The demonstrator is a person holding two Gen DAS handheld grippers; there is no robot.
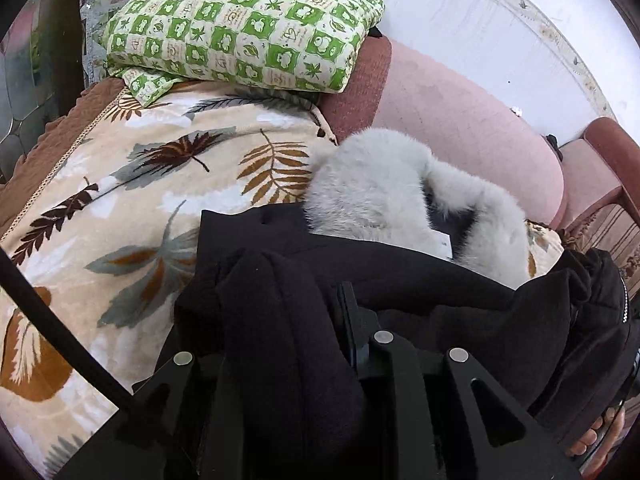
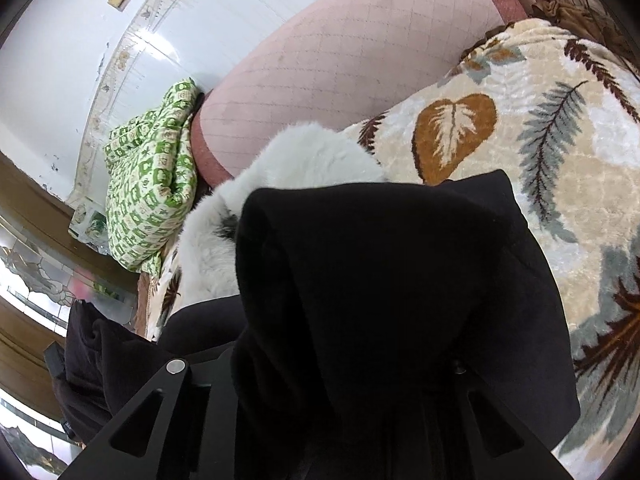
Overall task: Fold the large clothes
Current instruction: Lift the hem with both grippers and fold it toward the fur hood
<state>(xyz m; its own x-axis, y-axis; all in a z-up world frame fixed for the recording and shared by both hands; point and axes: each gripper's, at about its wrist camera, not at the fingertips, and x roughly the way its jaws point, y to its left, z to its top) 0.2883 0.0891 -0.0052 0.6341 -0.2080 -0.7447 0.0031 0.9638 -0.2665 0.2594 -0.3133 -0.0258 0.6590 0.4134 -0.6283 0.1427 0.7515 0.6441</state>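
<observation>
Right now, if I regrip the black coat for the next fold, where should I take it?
Probably the black coat at its shoulder edge just below the white fur collar, coming from the near side: the cloth there lies flat on the leaf-print blanket, while the collar is bulky.

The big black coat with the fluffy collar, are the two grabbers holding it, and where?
Both seem to. Folds of the black woolly coat drape over the left gripper and right gripper, hiding the fingertips, so the exact spots cannot be told.
</observation>
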